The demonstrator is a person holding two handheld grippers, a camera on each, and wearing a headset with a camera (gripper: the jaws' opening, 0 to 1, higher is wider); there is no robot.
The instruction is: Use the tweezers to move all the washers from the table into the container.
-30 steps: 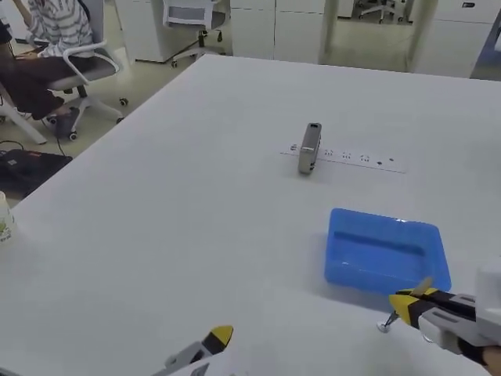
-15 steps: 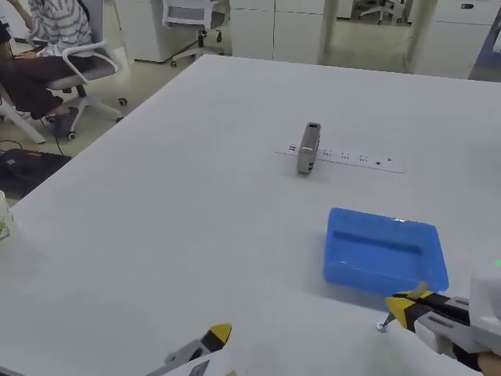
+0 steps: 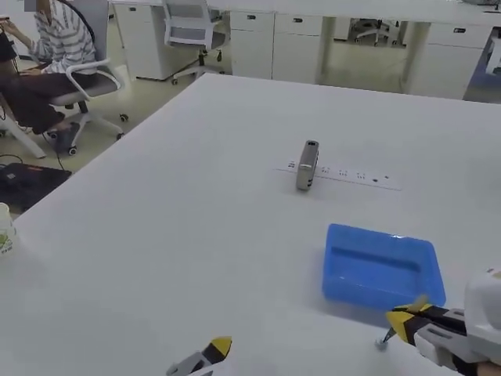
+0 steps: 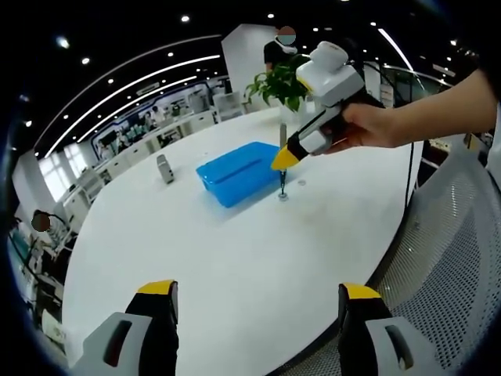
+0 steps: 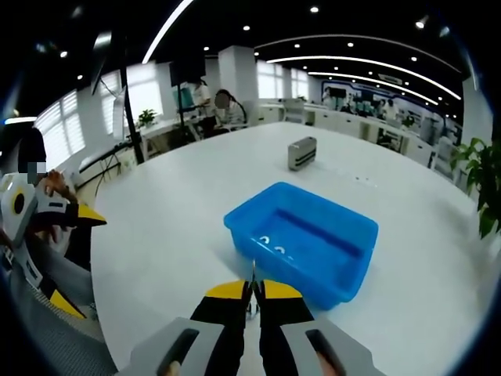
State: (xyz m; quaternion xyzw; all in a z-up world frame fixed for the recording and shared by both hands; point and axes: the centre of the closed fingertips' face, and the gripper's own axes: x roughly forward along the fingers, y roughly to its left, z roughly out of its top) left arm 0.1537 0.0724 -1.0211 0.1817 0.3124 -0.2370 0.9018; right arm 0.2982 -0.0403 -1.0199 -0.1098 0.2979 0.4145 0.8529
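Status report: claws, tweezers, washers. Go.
Right claw shut on tweezers, tips down at table beside blue container. Left claw open, empty. Some washers in container. Nothing in the way.

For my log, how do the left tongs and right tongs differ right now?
The left tongs are open and empty; the right tongs are shut on thin metal tweezers. The right tongs sit by the blue plastic container; the left tongs are farther from it. Both have yellow tips.
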